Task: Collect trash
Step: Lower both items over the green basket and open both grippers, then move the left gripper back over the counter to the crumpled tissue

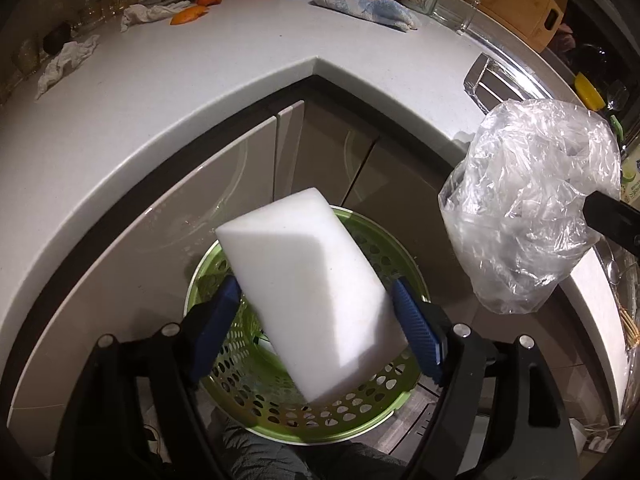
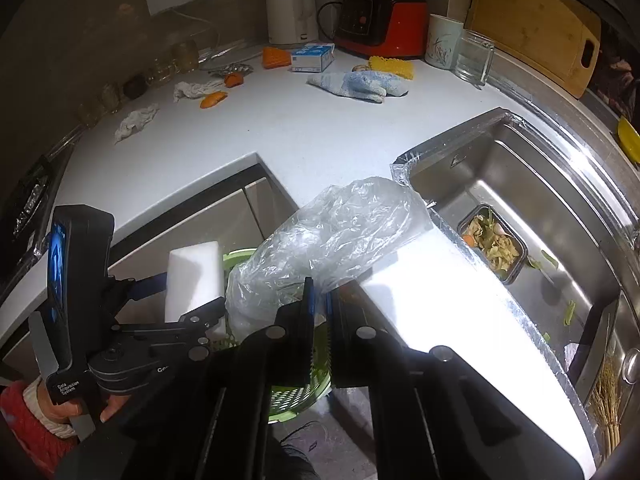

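**Sponge block over the basket, bag pinched on the right**

I'm looking down my left gripper (image 1: 316, 312) and its blue pads stand wide, with a white sponge block (image 1: 308, 296) sitting slantwise between them. The right pad (image 1: 416, 332) lies against the block's side; on the left pad I can't tell whether it touches or there's a sliver of gap, so I won't call it a firm grip. The block hangs directly above the green basket (image 1: 360, 412), the one with the holes in its wall, which stands on the floor in the inside corner of the cabinets.

Over on the right, my right gripper (image 2: 320, 312) has its fingers nearly together, pinched on a crumpled clear plastic bag (image 2: 336, 240). The bag billows up from the fingers and hangs over the basket's rim (image 2: 236, 258), just in front of the white countertop (image 2: 280, 136). From the left camera the same bag (image 1: 532, 208) floats off to the right, beside the counter edge.

On the counter behind: two crumpled tissues (image 2: 136, 120), bits of orange peel (image 2: 214, 100), a blue-and-white cloth (image 2: 360, 84) and a small box (image 2: 312, 57). In the sink (image 2: 472, 168) sits a container of vegetable scraps (image 2: 494, 244), with a few green bits loose on the steel beside it
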`<state>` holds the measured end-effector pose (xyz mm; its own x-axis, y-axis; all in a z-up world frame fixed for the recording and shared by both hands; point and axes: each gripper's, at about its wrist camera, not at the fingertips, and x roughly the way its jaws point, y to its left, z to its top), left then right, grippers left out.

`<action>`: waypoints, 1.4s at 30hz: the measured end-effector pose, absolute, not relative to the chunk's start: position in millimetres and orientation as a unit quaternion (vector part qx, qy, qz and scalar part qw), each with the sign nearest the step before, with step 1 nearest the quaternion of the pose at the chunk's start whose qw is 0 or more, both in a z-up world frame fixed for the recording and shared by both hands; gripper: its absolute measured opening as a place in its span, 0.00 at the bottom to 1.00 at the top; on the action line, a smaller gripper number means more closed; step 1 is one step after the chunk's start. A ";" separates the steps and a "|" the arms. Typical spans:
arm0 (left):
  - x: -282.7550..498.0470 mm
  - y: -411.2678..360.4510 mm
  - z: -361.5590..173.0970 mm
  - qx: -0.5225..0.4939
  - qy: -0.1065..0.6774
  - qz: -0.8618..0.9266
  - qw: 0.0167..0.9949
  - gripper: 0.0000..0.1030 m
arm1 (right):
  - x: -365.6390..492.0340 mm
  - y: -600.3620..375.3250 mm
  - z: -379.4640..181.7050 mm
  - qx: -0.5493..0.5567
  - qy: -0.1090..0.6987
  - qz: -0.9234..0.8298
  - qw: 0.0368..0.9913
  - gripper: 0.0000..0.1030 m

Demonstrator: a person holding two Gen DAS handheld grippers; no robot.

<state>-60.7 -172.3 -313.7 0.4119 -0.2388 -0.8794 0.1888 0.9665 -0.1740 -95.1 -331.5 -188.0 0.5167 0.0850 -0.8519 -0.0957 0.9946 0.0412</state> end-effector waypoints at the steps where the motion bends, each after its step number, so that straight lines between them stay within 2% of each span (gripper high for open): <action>1: -60.3 -172.4 -312.8 -0.024 0.527 -0.126 0.840 0.76 | -95.9 -331.6 -188.6 -0.006 0.489 0.054 0.871 0.06; 10: -63.6 -169.1 -296.6 -0.017 0.516 -0.122 0.848 0.87 | -97.7 -324.6 -186.0 -0.011 0.483 0.077 0.872 0.06; 17: -65.7 -159.8 -288.4 -0.018 0.515 -0.115 0.849 0.87 | -97.2 -319.6 -185.8 -0.015 0.480 0.087 0.873 0.06; 22: -69.1 -140.9 -262.5 -0.027 0.495 -0.097 0.863 0.87 | -98.9 -309.8 -192.3 -0.033 0.482 0.112 0.868 0.07; 34: -65.2 -90.4 -221.2 -0.043 0.462 -0.030 0.885 0.89 | -101.0 -263.4 -238.4 -0.073 0.517 0.182 0.833 0.10; 36: -64.1 -86.0 -219.0 -0.044 0.461 -0.025 0.886 0.89 | -99.8 -259.0 -249.6 -0.077 0.531 0.185 0.823 0.24; 38: -63.2 -82.7 -217.1 -0.043 0.459 -0.021 0.887 0.89 | -98.1 -255.8 -259.9 -0.085 0.542 0.181 0.816 0.61; 40: -62.1 -81.1 -216.0 -0.043 0.458 -0.019 0.888 0.89 | -97.4 -253.1 -265.7 -0.090 0.545 0.175 0.815 0.70; 42: -60.8 -79.3 -215.6 -0.043 0.459 -0.017 0.887 0.89 | -95.5 -251.9 -267.6 -0.087 0.550 0.172 0.813 0.72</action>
<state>-60.8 -79.3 -215.6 0.5787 -0.0691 -0.8126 -0.0097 0.9958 -0.0916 -95.5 -251.9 -267.6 0.3358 0.1842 -0.9237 -0.3761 0.9253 0.0478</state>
